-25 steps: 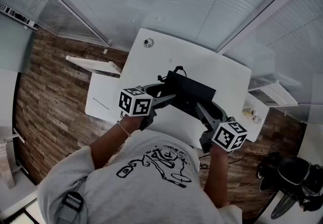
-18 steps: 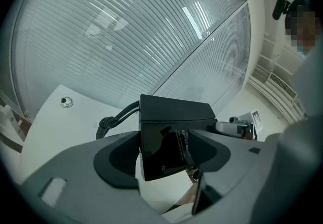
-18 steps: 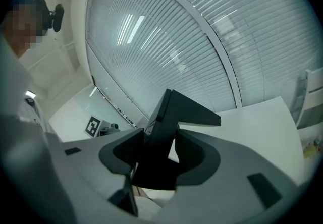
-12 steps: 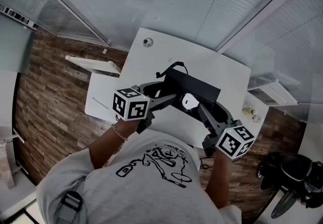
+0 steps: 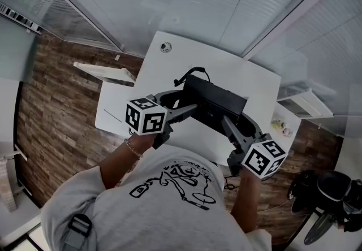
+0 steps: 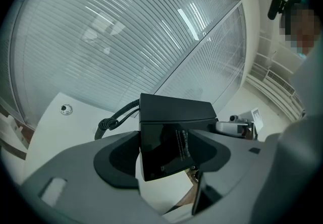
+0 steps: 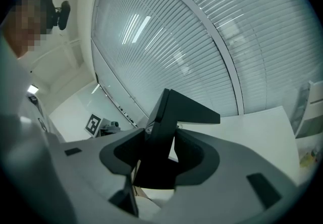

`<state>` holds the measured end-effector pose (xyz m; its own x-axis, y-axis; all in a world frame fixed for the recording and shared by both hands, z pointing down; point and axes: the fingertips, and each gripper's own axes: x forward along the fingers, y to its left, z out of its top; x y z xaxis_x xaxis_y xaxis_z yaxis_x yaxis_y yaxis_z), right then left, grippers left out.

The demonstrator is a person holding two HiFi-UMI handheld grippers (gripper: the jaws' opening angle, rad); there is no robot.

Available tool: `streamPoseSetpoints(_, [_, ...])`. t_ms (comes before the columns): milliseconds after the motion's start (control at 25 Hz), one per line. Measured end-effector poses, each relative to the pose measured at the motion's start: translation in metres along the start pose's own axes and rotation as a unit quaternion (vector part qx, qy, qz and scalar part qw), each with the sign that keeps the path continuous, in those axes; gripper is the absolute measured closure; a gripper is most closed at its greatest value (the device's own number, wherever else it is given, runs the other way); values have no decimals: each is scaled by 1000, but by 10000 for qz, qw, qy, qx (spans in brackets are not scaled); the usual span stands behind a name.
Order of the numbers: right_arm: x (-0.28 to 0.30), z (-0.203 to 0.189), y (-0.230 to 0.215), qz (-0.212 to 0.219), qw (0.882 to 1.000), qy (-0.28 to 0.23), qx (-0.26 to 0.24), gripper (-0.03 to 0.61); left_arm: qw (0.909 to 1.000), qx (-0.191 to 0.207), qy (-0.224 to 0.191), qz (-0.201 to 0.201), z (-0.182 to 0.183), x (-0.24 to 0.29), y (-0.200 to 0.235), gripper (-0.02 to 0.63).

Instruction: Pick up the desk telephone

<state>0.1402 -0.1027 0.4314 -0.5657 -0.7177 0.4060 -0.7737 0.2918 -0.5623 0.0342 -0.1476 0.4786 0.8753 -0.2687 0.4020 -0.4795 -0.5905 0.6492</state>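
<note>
Left tongs [image 5: 184, 103] and right tongs [image 5: 236, 120] each clamp one end of the desk telephone [image 5: 218, 103], and the right pair has just closed tighter. Gripping both ends likely keeps the wide body level. It hangs, apparently clear, above the white worktop [image 5: 237, 69], coiled cord [image 6: 108, 122] trailing beyond.

We wear a light grey T-shirt [image 5: 113, 199] with a black line drawing on the chest, a thin bracelet [image 5: 134, 147] on the left wrist, and a dark buckle [image 5: 80, 226] on a shoulder strap. Our left gripper [image 5: 189, 101] and right gripper [image 5: 235, 120] are grey with dark pads [image 6: 118, 162]. Each carries a white cube [image 5: 147, 115] with black square markers.
</note>
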Motion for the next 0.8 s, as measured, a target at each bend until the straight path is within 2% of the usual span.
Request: streamPoseSetpoints(800, [5, -4, -3, 34, 10000, 26, 32, 402, 10000, -48, 14, 13, -2, 0, 6, 316])
